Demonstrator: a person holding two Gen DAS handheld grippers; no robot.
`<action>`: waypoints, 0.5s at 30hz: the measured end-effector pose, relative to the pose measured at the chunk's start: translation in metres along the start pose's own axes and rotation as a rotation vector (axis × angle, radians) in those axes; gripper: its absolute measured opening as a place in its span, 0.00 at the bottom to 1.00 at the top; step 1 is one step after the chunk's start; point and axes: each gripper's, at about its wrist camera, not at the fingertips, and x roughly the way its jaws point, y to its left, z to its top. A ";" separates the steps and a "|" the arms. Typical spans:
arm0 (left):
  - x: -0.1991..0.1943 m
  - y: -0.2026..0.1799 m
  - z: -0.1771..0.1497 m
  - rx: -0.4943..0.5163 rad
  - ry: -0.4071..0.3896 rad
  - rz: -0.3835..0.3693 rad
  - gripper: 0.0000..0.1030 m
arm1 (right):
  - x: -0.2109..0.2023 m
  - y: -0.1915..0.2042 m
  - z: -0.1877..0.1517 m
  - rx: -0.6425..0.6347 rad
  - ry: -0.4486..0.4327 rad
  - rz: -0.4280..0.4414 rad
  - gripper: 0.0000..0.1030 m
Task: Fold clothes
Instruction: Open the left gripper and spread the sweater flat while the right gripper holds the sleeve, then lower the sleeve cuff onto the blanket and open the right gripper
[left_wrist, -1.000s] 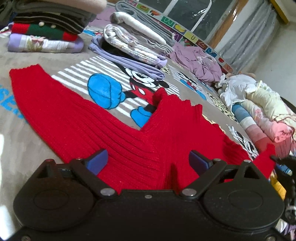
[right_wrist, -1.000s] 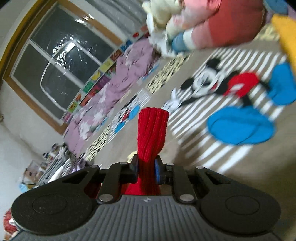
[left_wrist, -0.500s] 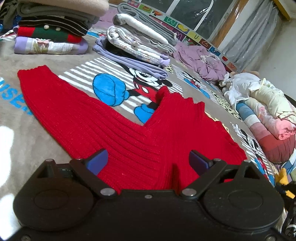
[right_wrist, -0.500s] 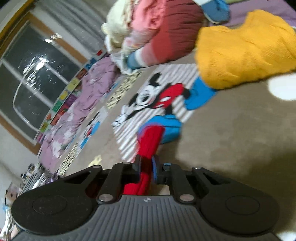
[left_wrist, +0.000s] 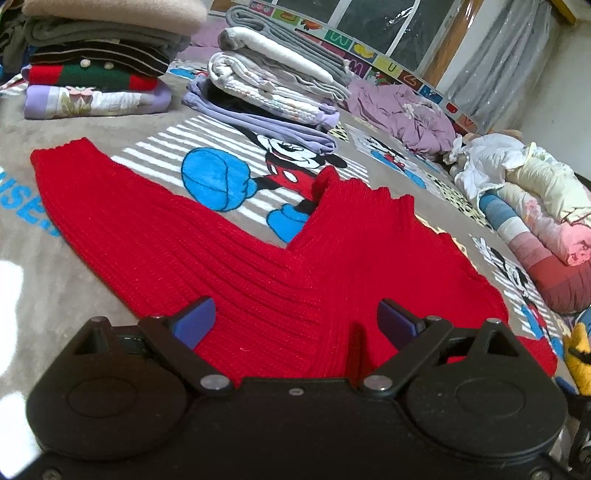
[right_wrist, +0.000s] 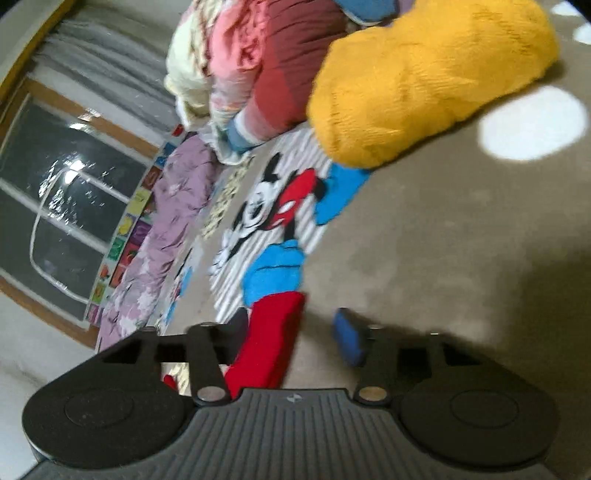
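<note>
Your right gripper (right_wrist: 295, 332), jaws opening, has the red sweater's sleeve end (right_wrist: 271, 339) loose between them, while your left gripper (left_wrist: 295, 319) hovers wide open and empty just over the red sweater (left_wrist: 236, 266), spread flat with its other sleeve stretching far left.

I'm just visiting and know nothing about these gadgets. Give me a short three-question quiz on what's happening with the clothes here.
1. True or false: the red sweater is already folded into a neat square.
2. What lies between the fingers of the right gripper? A) a yellow garment B) a red sleeve C) nothing
3. Name the colour of the bulky knit lying beyond the right gripper.

Key:
1. False: it lies spread flat on the cartoon blanket, one sleeve stretched out.
2. B: the red sleeve sits between opening jaws, unpinched.
3. Yellow.
</note>
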 end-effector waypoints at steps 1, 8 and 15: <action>0.000 -0.001 0.000 0.005 0.000 0.002 0.92 | 0.005 0.006 0.000 -0.023 0.009 -0.004 0.63; 0.002 -0.003 -0.002 0.033 0.000 0.011 0.92 | 0.031 0.022 -0.005 -0.098 0.056 -0.011 0.10; 0.002 -0.001 0.000 0.017 0.004 0.002 0.92 | 0.002 0.022 -0.006 -0.114 -0.056 -0.077 0.09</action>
